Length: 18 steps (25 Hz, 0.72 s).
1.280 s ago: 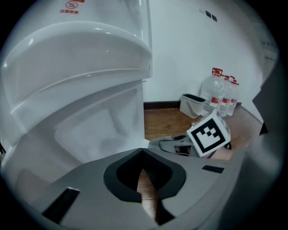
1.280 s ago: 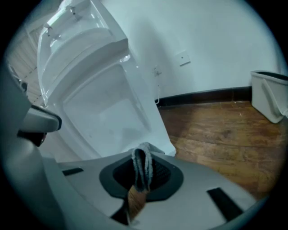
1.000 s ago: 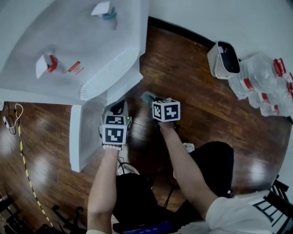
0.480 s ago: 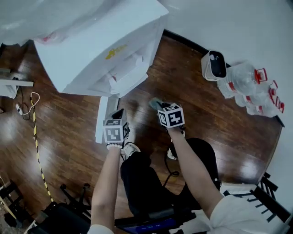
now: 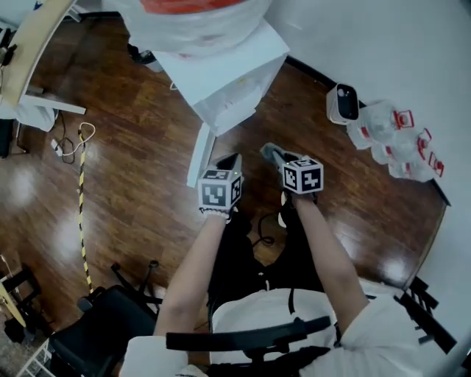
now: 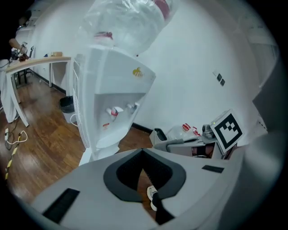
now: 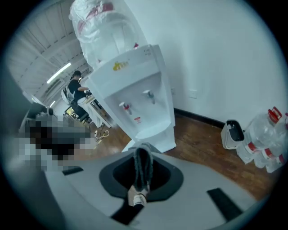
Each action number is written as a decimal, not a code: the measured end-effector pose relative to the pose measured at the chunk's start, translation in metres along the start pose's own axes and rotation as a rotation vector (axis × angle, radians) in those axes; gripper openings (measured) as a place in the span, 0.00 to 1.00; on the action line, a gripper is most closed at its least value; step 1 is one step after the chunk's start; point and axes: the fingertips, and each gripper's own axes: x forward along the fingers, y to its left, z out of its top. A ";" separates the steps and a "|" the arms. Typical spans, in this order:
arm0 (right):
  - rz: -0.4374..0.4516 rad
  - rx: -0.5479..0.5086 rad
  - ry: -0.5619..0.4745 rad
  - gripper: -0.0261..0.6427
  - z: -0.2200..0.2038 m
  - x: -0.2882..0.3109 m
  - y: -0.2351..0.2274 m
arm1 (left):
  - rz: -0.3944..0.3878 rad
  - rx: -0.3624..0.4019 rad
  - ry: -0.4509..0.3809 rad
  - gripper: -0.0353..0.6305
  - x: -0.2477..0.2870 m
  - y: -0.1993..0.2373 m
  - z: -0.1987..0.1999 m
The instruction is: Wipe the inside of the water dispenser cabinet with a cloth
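Floor: dark wood boards (image 5: pixel 132 177), with far more of them on show than a second ago. The person has risen and drawn back from the machine.
Water dispenser: the white body (image 5: pixel 235 77), big bottle (image 5: pixel 199 15) on top, now sits well apart from both tools. A second ago it loomed right over them.
Cabinet door: the white panel (image 5: pixel 199 156) hangs open at the dispenser's foot. No view looks into the cabinet, so I cannot tell how clean it is.
Spare bottles: a clear cluster (image 5: pixel 397 136) stands against the wall, off to the right and out of play.
Bin: small and white (image 5: pixel 342 103), just beside those bottles.
Left hand-held gripper: jaws (image 6: pixel 143 155) pressed together on nothing, aimed at the dispenser, its tip near the door's lower edge in the head view.
Right hand-held gripper: clamped (image 7: pixel 143 152) on the cloth and pointed at the dispenser front.
Cloth: a dark grey-green strip (image 7: pixel 143 170) pinched between the right jaws and carried in the air, nowhere near the cabinet. With both tools lifted clear, my read is that wiping is paused or over. Any further pass means crouching and reaching back in past that door.
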 end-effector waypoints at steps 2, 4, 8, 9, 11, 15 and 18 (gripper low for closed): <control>0.002 0.023 -0.033 0.08 0.008 -0.025 0.008 | -0.003 -0.001 -0.019 0.05 -0.022 -0.008 0.009; 0.004 0.029 -0.062 0.08 0.016 -0.047 0.015 | -0.003 0.010 -0.040 0.05 -0.040 -0.016 0.018; 0.008 -0.005 -0.096 0.08 0.028 -0.091 0.018 | 0.005 0.024 -0.081 0.05 -0.064 -0.043 0.028; 0.013 -0.022 -0.103 0.08 0.028 -0.103 0.017 | 0.007 0.020 -0.091 0.05 -0.067 -0.054 0.028; 0.032 -0.055 -0.120 0.08 0.026 -0.129 0.012 | 0.013 0.014 -0.113 0.05 -0.073 -0.078 0.027; 0.071 -0.087 -0.186 0.08 0.020 -0.191 -0.010 | 0.046 0.017 -0.147 0.05 -0.080 -0.139 0.019; 0.100 -0.133 -0.246 0.08 0.019 -0.245 -0.027 | 0.073 0.047 -0.198 0.05 -0.088 -0.194 0.024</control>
